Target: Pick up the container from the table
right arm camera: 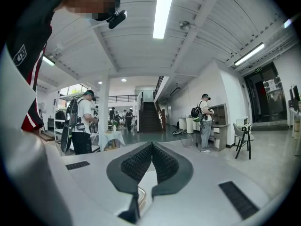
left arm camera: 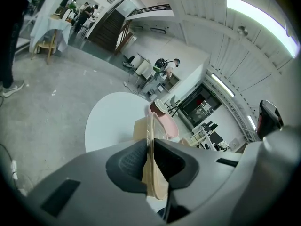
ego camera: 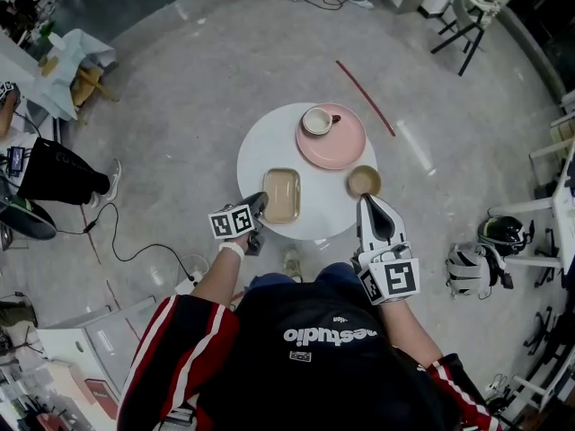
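The container [ego camera: 281,194] is a shallow beige rectangular tray at the near side of the round white table [ego camera: 260,146]. My left gripper [ego camera: 260,206] is at its left edge, shut on the rim. In the left gripper view the container [left arm camera: 153,135] stands tilted on edge between the dark pads [left arm camera: 128,164], with the left gripper [left arm camera: 150,161] pinching its thin wall above the table [left arm camera: 113,121]. My right gripper [ego camera: 370,203] hovers at the table's near right edge. Seen in its own view, the right gripper [right arm camera: 151,149] is shut with nothing between its pads.
A pink plate [ego camera: 334,142] carrying a white cup [ego camera: 317,120] sits at the table's far right, and a small tan bowl [ego camera: 364,181] lies just ahead of my right gripper. On the floor are a red rod [ego camera: 364,97], cables and helmets [ego camera: 476,263].
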`<control>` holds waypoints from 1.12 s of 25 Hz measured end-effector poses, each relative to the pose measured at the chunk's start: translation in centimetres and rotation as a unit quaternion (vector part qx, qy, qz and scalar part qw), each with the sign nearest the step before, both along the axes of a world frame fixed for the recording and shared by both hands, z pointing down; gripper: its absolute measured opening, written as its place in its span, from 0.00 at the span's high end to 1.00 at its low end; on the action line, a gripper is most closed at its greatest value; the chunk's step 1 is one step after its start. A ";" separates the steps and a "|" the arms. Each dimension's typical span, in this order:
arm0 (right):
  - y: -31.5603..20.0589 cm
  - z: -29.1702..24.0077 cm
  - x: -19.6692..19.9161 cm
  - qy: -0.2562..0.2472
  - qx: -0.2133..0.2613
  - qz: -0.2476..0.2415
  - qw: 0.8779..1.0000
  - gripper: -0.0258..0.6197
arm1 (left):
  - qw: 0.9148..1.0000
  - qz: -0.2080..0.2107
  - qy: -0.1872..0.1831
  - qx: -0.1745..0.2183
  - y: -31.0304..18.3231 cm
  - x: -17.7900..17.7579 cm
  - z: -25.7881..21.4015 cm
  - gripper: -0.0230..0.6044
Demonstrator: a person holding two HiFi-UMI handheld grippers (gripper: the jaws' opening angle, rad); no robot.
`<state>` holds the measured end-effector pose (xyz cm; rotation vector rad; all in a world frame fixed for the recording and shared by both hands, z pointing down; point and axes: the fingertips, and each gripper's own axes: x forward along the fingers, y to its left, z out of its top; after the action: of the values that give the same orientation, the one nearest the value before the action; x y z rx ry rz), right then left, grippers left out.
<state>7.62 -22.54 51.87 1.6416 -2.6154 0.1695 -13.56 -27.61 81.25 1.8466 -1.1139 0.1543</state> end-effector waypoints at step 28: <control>-1.0 -4.6 -1.0 -0.054 0.006 -0.031 0.998 0.93 | 0.975 -0.039 -0.011 0.218 1.7 -3.1 -24.2 0.87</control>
<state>6.66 -23.58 47.22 1.5968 -2.7469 0.2452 -16.68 -25.91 57.05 2.1835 -1.3109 -0.1274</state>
